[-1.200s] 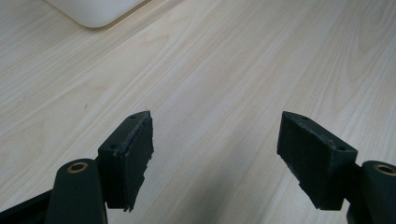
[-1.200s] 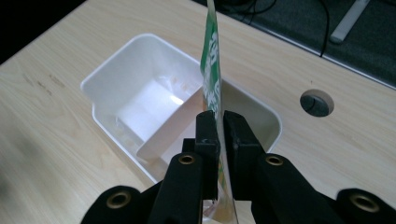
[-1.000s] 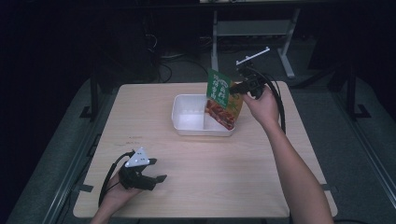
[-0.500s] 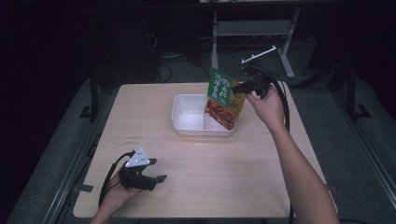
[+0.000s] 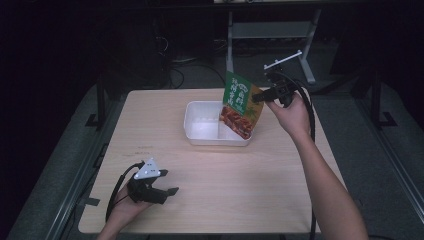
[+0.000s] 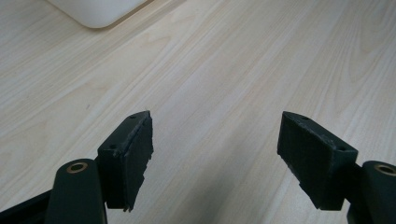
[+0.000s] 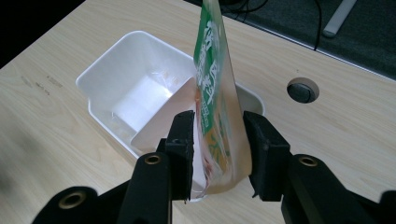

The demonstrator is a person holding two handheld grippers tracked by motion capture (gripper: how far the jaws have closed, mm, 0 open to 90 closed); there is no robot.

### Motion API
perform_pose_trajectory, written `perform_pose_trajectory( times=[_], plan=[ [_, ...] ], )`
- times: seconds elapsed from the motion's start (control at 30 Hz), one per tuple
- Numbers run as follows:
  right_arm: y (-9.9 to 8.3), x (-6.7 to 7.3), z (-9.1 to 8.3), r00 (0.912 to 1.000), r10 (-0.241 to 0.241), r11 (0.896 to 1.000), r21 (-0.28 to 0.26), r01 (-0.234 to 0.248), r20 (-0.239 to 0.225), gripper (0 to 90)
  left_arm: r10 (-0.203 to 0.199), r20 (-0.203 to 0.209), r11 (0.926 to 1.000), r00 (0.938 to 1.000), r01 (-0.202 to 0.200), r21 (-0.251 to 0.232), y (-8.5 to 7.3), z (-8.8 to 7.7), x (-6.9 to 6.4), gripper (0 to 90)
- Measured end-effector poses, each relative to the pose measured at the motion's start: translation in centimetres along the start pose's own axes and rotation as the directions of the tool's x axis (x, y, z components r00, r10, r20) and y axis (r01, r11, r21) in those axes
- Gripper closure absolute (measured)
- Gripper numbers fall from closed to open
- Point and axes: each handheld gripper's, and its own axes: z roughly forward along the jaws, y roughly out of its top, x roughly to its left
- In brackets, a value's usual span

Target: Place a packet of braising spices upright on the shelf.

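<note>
A green snack pouch [image 5: 240,105] with a picture of red-brown food hangs upright over the right compartment of a white divided container [image 5: 192,125]. My right gripper [image 5: 256,98] is shut on the pouch's right edge. In the right gripper view both jaws press on the pouch [image 7: 212,79] above the container [image 7: 84,79], whose compartments look bare. My left gripper [image 5: 169,182] rests open on the table near the front left corner. In the left gripper view its jaws [image 6: 215,158] stand wide apart with nothing between them.
The wooden table [image 5: 250,190] has bare surface in front of the container and to its left. A round cable hole [image 7: 302,91] sits behind the container. A metal desk frame [image 5: 270,30] stands beyond the far edge on dark floor.
My right hand has shifted slightly up and to the right while holding the pouch over the container. The left gripper has not moved.
</note>
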Motion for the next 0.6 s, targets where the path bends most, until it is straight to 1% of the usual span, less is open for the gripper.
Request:
perform_pose_trajectory(
  times=[0.2,0.6],
  plan=[
    [-0.5,-0.3,-0.4,1.0000,0.009,1.000,-0.001,-0.009,-0.003,62.0,0.001,-0.001,1.0000,1.0000,-0.001,0.001,0.0,0.0,0.0,25.9],
    [-2.0,-0.5,-0.8,0.9990,0.012,1.000,0.004,-0.012,-0.043,59.0,-0.002,-0.002,1.0000,1.0000,0.002,0.002,0.0,0.0,0.0,25.8]
  ],
)
